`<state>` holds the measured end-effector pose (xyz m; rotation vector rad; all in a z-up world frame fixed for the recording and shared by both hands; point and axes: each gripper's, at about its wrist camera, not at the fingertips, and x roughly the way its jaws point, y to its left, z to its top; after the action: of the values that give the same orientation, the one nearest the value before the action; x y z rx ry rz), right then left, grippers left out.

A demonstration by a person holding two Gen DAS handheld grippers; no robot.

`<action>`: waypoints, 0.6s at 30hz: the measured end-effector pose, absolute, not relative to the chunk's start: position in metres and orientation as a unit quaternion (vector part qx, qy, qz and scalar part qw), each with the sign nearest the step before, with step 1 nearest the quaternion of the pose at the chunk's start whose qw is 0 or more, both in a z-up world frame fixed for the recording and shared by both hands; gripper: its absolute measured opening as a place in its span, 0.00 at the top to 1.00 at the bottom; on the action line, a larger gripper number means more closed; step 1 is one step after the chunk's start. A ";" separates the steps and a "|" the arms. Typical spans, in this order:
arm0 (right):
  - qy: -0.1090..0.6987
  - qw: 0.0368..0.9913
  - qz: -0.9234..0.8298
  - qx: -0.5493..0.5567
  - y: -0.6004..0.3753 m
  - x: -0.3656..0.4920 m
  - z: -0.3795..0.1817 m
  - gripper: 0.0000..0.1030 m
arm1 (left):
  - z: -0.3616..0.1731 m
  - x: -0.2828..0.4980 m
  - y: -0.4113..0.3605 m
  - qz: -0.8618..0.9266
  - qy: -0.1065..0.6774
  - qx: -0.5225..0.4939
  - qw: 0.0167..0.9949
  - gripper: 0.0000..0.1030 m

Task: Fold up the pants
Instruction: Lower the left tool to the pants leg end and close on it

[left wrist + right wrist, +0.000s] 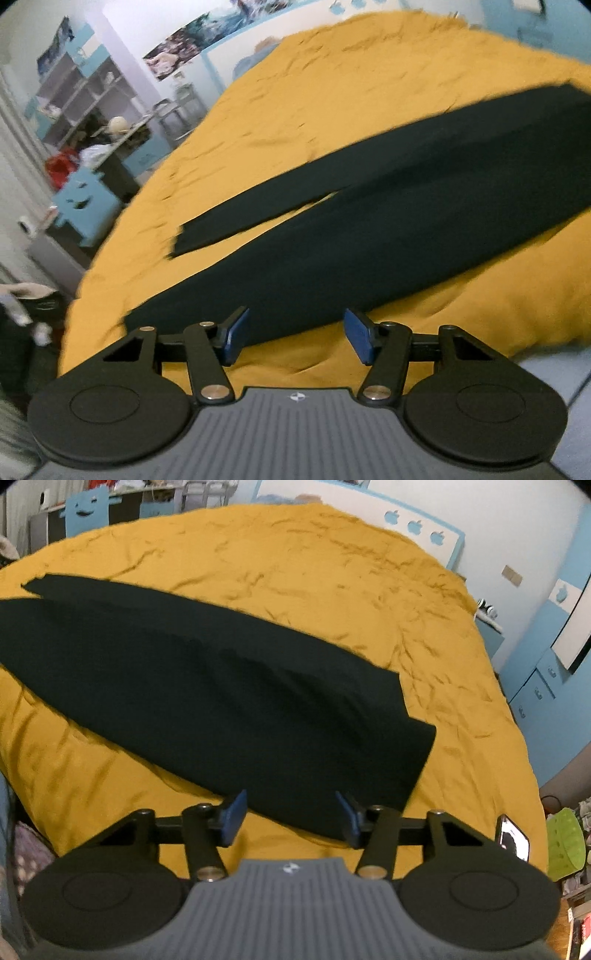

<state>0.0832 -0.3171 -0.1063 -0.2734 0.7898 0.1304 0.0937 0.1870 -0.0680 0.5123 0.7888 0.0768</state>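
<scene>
Black pants [369,221] lie flat on a yellow bedspread [332,92], the two legs slightly apart towards the left in the left wrist view. My left gripper [295,338] is open and empty, just above the hem end of the near leg. In the right wrist view the pants [221,694] run from the upper left to the waist end at the lower right. My right gripper [291,819] is open and empty, at the near edge of the waist end, above the bedspread [295,572].
Shelves [81,92] and a blue chair [85,206] stand past the bed's left side. A phone [513,836] and a green basket [565,845] sit to the right of the bed. Blue cabinets [543,679] line the right wall.
</scene>
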 end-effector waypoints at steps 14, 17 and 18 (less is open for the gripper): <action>0.420 0.889 0.055 -0.172 -0.337 0.106 -0.119 0.56 | -0.125 0.137 0.232 0.157 0.404 0.421 0.797 0.39; 0.424 0.883 0.072 -0.189 -0.331 0.108 -0.123 0.59 | -0.130 0.141 0.231 0.162 0.393 0.438 0.792 0.42; 0.425 0.880 0.079 -0.199 -0.329 0.107 -0.124 0.59 | -0.132 0.141 0.231 0.165 0.390 0.442 0.791 0.47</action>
<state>0.1073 -0.3292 -0.1241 -0.4148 0.8849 0.1655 0.1414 0.2314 -0.1318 0.9513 0.8389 0.3543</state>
